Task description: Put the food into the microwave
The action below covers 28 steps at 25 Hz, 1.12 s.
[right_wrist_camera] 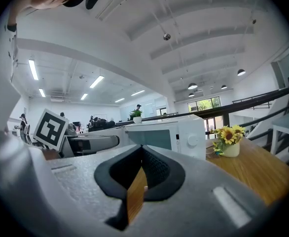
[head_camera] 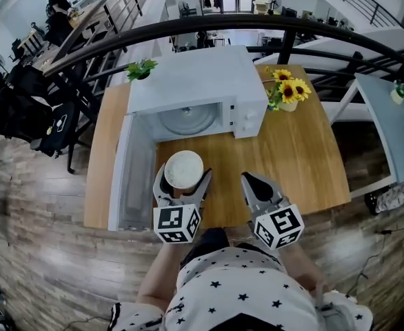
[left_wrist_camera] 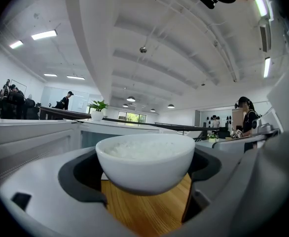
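The left claw (head_camera: 185, 175) gripped a white bowl of rice (head_camera: 183, 168) just in front of the open microwave (head_camera: 202, 81) — over the wooden bench (head_camera: 298, 150). The right claw (head_camera: 251, 182), also before the microwave, was pinched together — empty.

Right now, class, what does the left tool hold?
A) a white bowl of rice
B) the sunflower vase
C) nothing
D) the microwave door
A: the left tool clasps the white bowl of rice between its jaws, in front of the open microwave.

Open-plan office mezzanine: desks (head_camera: 64, 36), railing (head_camera: 271, 26), people working.
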Available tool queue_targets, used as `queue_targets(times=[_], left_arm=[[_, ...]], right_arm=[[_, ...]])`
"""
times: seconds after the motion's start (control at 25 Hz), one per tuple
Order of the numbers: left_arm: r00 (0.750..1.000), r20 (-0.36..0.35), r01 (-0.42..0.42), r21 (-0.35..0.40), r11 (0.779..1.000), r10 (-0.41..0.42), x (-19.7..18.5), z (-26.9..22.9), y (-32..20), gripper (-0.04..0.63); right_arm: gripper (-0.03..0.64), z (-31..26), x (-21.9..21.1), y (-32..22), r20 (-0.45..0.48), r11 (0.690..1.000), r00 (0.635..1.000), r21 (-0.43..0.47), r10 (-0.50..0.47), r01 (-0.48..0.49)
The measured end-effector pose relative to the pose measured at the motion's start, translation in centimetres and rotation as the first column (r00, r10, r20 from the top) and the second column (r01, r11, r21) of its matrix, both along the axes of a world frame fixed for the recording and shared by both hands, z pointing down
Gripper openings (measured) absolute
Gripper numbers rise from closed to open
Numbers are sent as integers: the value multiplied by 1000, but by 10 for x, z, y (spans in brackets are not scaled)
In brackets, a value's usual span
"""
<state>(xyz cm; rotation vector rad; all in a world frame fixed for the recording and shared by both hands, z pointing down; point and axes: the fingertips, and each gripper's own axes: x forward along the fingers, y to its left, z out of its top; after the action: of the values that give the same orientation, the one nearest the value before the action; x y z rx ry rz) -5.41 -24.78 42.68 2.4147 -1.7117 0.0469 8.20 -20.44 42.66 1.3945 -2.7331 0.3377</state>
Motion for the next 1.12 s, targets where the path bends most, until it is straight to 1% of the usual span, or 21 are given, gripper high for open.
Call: queue_targets(times=[0.52, 0.8, 1.12], left_arm=[[1000, 17, 18, -33, 999, -17, -11, 21, -89, 489], [999, 35, 19, -52, 998, -18, -13, 34, -124, 489], [997, 80, 10, -84, 996, -4, -12, 59, -156, 489]], right_arm=[[6, 8, -10, -72, -31, 999, 999, -43, -33, 31], [6, 14, -15, -100, -43, 997, 998, -66, -50, 47], [6, 28, -18, -121, -42, 993, 997, -101, -57, 53]])
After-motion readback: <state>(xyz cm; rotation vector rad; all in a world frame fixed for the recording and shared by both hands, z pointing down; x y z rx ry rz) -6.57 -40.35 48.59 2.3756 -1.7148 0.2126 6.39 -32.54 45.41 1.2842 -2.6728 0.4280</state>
